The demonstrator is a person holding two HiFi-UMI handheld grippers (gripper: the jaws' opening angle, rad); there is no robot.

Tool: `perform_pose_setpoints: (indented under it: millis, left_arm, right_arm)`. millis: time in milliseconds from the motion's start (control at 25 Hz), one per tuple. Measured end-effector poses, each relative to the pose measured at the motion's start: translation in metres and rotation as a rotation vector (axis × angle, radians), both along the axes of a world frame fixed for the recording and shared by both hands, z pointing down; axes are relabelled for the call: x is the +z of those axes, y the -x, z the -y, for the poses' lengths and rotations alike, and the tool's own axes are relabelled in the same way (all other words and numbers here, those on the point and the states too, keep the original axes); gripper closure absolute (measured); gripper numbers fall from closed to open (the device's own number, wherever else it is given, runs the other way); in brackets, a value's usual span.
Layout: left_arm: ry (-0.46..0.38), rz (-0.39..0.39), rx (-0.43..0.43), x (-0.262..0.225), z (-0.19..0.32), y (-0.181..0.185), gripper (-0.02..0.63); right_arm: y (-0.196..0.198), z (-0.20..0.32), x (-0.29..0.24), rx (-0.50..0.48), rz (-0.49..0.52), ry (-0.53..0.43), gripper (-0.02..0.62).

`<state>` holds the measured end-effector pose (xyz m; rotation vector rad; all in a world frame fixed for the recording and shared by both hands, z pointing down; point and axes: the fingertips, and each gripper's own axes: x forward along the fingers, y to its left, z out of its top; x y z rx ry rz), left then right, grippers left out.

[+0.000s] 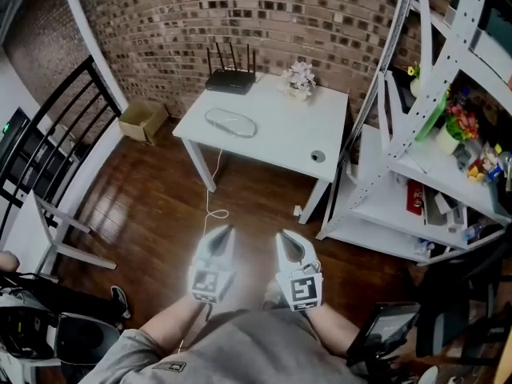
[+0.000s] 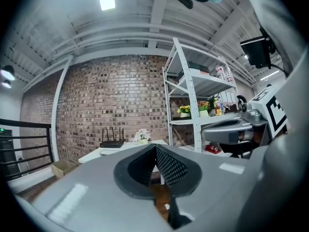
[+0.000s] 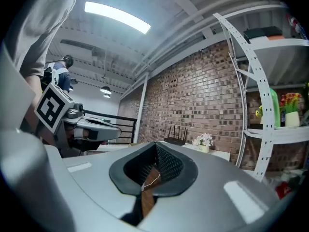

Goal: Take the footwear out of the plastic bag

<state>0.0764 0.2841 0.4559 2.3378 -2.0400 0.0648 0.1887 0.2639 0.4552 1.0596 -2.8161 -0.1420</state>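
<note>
left gripper (image 1: 226,232): jaws together, nothing between them; held level, close to the body, lower middle of frame
right gripper (image 1: 282,237): jaws closed too, empty, just beside the left one
bag (image 1: 230,122): clear oval shape lying flat on the white table (image 1: 276,138), upper middle of frame. Likely the plastic bag; the footwear inside is too small to tell
direction: bag lies straight up-frame from both grippers, well apart, with open floor (image 1: 160,214) between
long axis: runs left to right across the frame, dipping a little to the right, so it is broadside to the grippers
nearer: left gripper, almost directly below the bag; the right one sits off to the bag's right
next move (judgement): close the gap to the table first, then part the jaws before reaching
also on table: router (image 1: 230,80) and flowers (image 1: 301,78) at the far edge, beyond the bag
</note>
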Motion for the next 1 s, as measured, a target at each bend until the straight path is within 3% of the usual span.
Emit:
perform_pose_setpoints:
  millis: [200, 560, 800, 920, 1000]
  left_arm:
    - [-0.008, 0.059, -0.025, 0.003, 0.049, 0.004, 0.606]
    - [0.041, -0.025, -0.061, 0.004, 0.102, 0.005, 0.606]
    - [0.043, 0.023, -0.045, 0.027, 0.14, 0.035, 0.606]
    - [0.061, -0.012, -0.046, 0.032, 0.164, 0.055, 0.606]
    - [0.068, 0.007, -0.039, 0.039, 0.181, 0.077, 0.606]
  right_arm:
    - [-0.001, 0.049, -0.002, -0.019, 0.014, -0.001, 0.58]
    - [0.008, 0.107, 0.012, -0.031, 0.01, 0.04, 0.58]
    - [0.031, 0.145, 0.027, -0.03, -0.022, 0.056, 0.58]
    - [0.048, 0.17, 0.036, -0.012, -0.047, 0.067, 0.58]
    - [0.063, 0.186, 0.04, -0.002, -0.063, 0.072, 0.58]
